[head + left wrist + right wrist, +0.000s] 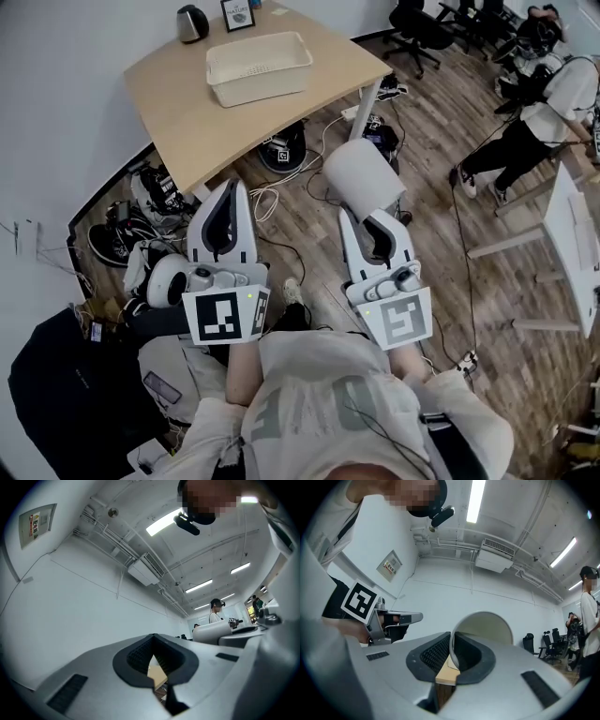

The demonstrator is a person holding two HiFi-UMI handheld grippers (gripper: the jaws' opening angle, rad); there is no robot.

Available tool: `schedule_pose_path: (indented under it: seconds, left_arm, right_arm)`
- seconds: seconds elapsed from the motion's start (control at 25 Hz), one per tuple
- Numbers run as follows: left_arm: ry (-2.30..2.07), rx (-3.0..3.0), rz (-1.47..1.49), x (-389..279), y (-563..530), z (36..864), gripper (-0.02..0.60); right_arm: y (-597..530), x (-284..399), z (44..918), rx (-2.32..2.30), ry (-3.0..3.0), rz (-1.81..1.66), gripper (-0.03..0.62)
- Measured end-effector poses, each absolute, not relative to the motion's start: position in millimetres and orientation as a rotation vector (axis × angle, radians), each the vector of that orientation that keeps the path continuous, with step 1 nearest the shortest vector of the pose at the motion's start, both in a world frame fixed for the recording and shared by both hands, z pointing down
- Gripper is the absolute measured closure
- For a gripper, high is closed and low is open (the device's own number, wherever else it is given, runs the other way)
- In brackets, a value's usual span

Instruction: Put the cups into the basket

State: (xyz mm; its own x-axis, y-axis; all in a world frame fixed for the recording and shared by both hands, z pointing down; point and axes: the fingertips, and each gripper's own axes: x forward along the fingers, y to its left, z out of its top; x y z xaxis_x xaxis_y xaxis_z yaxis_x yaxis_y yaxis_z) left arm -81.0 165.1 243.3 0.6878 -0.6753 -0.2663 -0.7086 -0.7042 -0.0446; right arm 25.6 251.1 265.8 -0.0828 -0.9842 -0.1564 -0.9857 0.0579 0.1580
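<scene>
One cup (pixel 362 176) is clamped by its wall in my right gripper (pixel 370 214). I judge the thin edge grip is there so the cup can be let go cleanly over the basket (pixel 262 89). It hangs over the floor, well short of the basket, which sits on the desk (pixel 187 112). My left gripper (pixel 228 187) rides beside it, jaws together on nothing. Both are held out from my chest, noses aimed toward the basket.

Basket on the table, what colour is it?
The basket is cream-white plastic; the head view shows it best.
</scene>
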Motion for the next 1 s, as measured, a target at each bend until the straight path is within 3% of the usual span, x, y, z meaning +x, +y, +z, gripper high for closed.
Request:
schedule_pose_path:
  seconds: [0.44,1.0]
  left_arm:
    - [1.158,-2.745,0.399,-89.4,38.3,236.8,0.574]
    - [1.176,-2.744,0.423,-99.6,-7.0,239.0,0.574]
  right_arm:
    - [125.5,20.8,257.7,-2.126,2.305,0.409,0.574]
    - [76.4,16.4,260.7,-2.13,2.342,0.402,0.574]
